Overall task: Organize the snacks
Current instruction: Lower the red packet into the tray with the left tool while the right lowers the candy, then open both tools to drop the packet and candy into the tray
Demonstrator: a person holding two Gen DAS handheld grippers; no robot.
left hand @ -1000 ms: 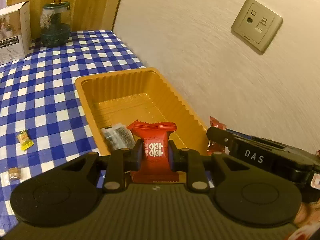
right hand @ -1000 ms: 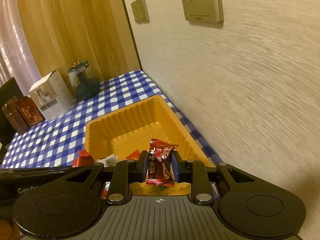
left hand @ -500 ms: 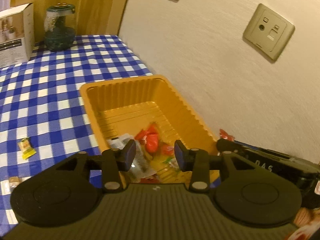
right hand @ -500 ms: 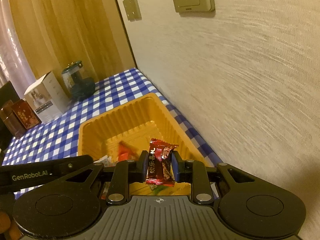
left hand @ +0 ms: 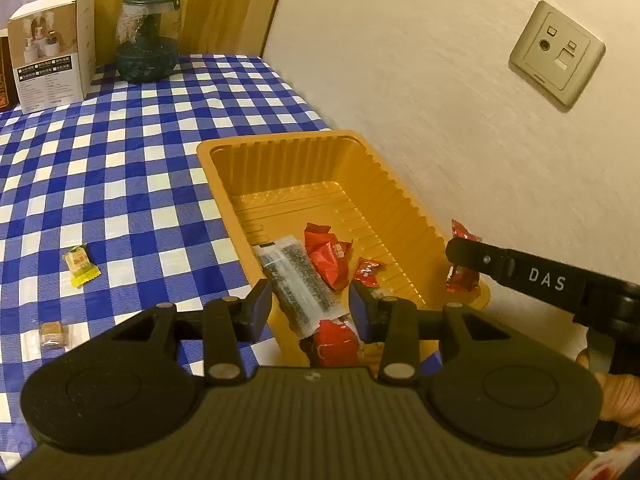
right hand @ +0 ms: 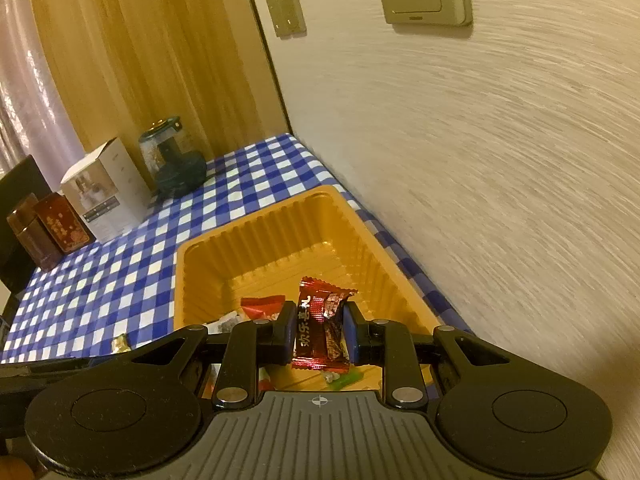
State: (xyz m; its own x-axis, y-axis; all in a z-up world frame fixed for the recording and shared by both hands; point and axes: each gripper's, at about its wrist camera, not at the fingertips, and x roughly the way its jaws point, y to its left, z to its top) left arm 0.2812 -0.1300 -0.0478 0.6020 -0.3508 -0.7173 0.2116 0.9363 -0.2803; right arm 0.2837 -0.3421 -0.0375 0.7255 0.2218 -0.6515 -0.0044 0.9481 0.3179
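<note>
Here the right gripper [right hand: 318, 330] clamps a candy [right hand: 320, 326] upright, long axis vertical, probably directly over the tray's [right hand: 256, 232] near end. The left gripper [left hand: 310, 304], released and empty, is the nearer to the table sweets [left hand: 81, 265], down-left of its fingers.

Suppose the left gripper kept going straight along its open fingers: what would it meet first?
Probably the clear-wrapped dark snack bar lying in the yellow tray, directly between the left gripper's open fingers; depth is uncertain in this fisheye view.
</note>
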